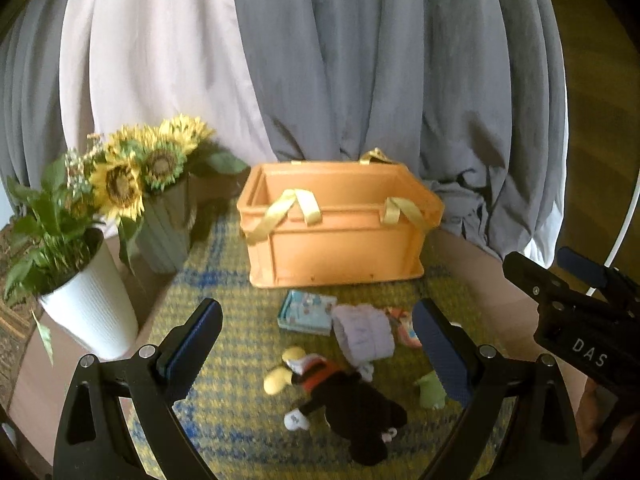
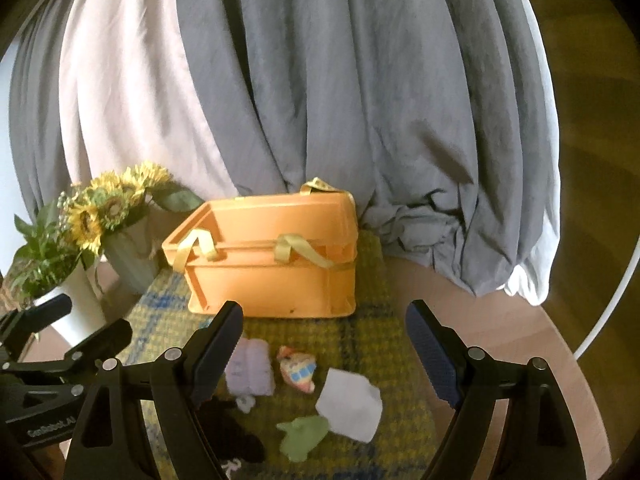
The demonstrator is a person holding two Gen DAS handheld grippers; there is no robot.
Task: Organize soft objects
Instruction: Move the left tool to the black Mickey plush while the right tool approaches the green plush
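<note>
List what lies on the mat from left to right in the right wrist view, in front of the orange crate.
Lilac rolled cloth → colourful patterned soft toy → white folded cloth. The green mitten-shaped piece sits nearer the camera and overlaps the toy and the white cloth in order, so I leave it unplaced.

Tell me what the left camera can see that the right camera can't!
Only the left wrist view shows the blue picture pack in front of the crate and the whole black plush toy with its yellow feet. Only the right wrist view shows the folded white cloth and all of the green mitten. Both share the orange crate, the sunflowers, the rolled lilac cloth and the checked mat. Both grippers, left and right, are open and empty.
</note>
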